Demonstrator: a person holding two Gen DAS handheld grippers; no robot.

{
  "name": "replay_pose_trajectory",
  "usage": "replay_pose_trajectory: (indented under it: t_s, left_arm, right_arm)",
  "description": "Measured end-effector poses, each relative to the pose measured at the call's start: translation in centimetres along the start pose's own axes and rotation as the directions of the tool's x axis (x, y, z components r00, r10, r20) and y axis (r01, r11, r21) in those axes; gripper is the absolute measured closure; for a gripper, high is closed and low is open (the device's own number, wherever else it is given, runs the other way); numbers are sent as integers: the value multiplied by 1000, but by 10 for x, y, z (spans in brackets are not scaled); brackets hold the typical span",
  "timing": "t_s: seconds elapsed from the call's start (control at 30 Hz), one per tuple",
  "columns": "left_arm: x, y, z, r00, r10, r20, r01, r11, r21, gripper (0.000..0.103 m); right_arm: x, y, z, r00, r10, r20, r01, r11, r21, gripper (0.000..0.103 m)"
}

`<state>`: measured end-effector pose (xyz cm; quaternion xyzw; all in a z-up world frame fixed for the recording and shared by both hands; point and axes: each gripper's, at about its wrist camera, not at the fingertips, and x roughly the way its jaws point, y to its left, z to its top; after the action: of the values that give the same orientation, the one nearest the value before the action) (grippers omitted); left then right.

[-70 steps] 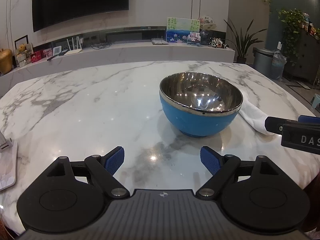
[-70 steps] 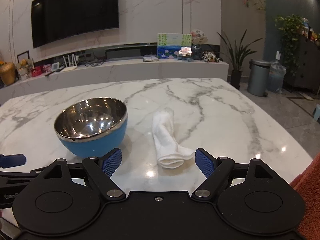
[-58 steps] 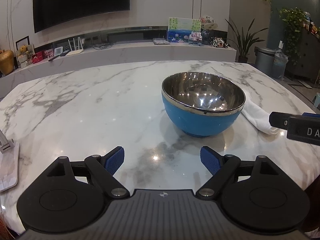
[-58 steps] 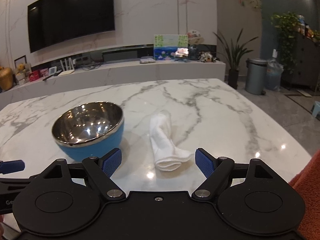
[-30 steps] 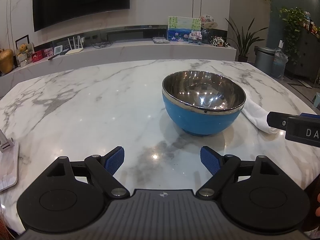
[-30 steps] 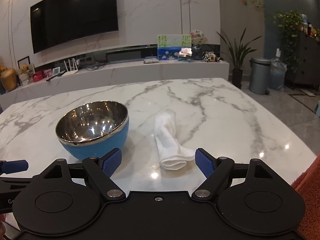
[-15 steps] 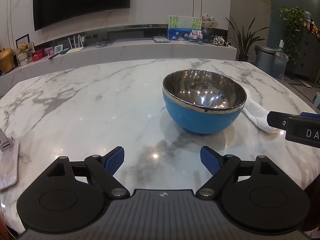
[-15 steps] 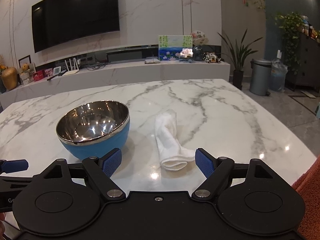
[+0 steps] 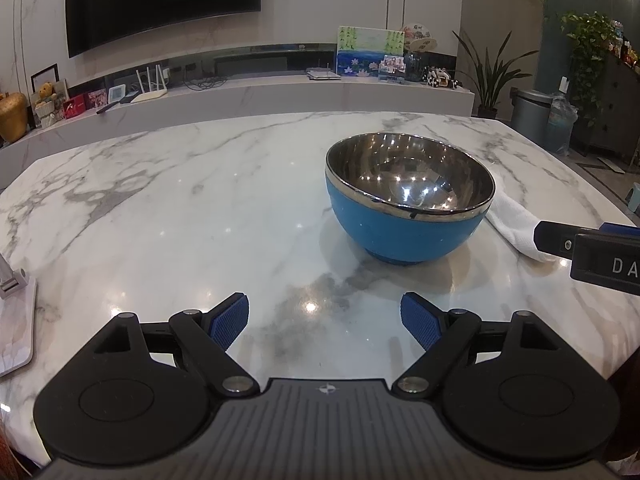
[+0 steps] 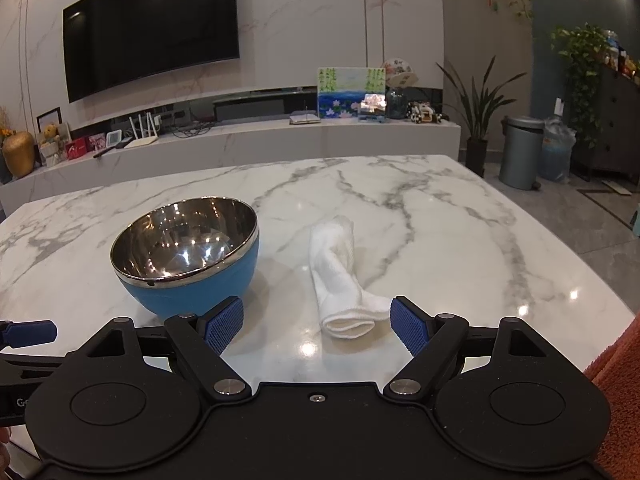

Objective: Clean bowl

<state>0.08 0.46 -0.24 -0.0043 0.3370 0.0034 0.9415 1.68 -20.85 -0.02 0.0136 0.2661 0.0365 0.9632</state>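
Observation:
A blue bowl (image 9: 408, 204) with a shiny steel inside stands upright on the marble table (image 9: 180, 208); it also shows in the right wrist view (image 10: 188, 256). A rolled white cloth (image 10: 340, 276) lies just right of the bowl, partly hidden behind it in the left wrist view (image 9: 516, 224). My left gripper (image 9: 325, 320) is open and empty, short of the bowl and a little to its left. My right gripper (image 10: 317, 326) is open and empty, with the near end of the cloth between its fingertips' line of sight.
A flat white slab with a metal clip (image 9: 12, 320) lies at the table's left edge. The right gripper's body (image 9: 592, 252) reaches in beside the cloth. The left gripper's finger (image 10: 28, 334) shows at the left. A bin (image 10: 520, 152) stands beyond the table's right side.
Both grippers have edged slightly closer to the bowl and cloth. Bowl and cloth have not moved; both grippers stay open.

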Motion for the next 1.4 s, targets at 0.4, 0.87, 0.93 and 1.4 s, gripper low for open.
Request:
replay_pose_trajectory:
  t_s: [0.4,0.87,0.93,1.4]
  left_arm:
    - [0,9,6,998,-38,-45,34,997,-70,20]
    - [-1,8,18,997,-39,-69,35,998,-58,20]
    - [1,8,21,996,-51,-80,45,996,-74,20]
    - [9,23,57,983,-64,-172,41,990,-137,20]
  right_arm:
    - [4,-1,0,1000,5,-25,-5,1000,-13,24]
    - [15,-4,5,997,0,-74,-2,1000,-23,24]
    - [17,-5,6,997,-1,-82,-1,1000,-22,24]
    - [36,-10,33,987,8,-159,-17,998,-54,24]
